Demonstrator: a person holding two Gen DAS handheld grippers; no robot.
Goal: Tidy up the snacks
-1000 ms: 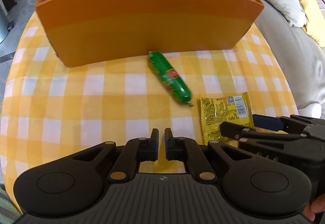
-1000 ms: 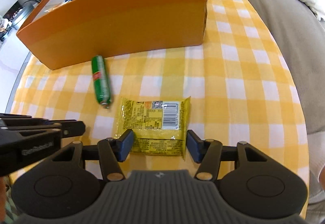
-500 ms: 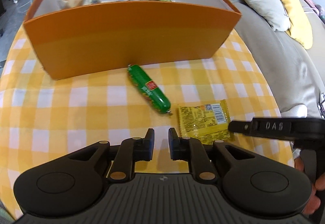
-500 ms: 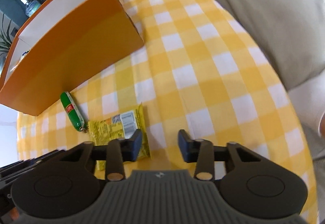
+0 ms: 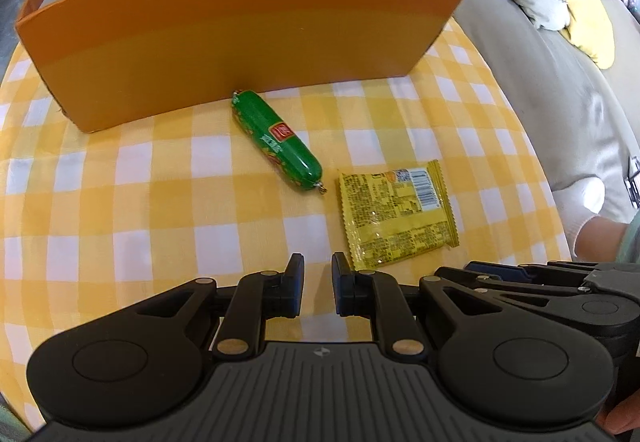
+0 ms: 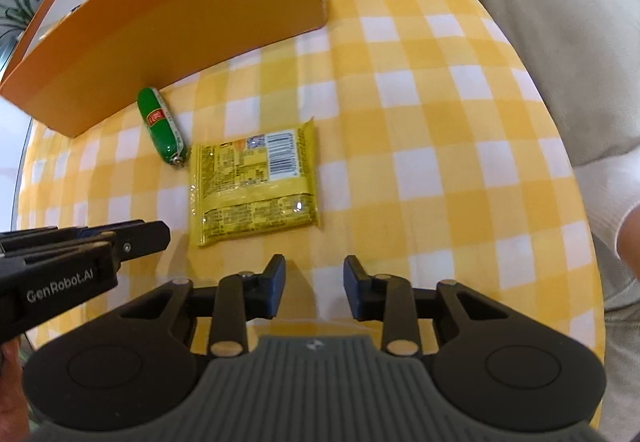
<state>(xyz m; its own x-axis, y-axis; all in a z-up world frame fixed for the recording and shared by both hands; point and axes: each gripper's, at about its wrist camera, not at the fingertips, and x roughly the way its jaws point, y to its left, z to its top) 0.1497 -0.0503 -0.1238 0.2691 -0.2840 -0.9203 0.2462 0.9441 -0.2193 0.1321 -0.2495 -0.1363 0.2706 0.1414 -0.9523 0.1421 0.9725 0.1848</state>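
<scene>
Right wrist view, "GenRobot.AI" on left tool [image 6: 158, 238], nearly together, right tool [image 6: 315, 284] closing, empty, green sausage [image 6: 161, 130] pointing at orange box [image 6: 180, 25], yellow packet [image 6: 256, 183] barcode up.

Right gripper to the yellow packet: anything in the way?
Nothing visible. The yellow packet lies flat on the checked cloth, just ahead and left of the right gripper, whose empty jaws are closing. Only bare cloth lies between. The green sausage lies beyond the packet's far left corner.
</scene>
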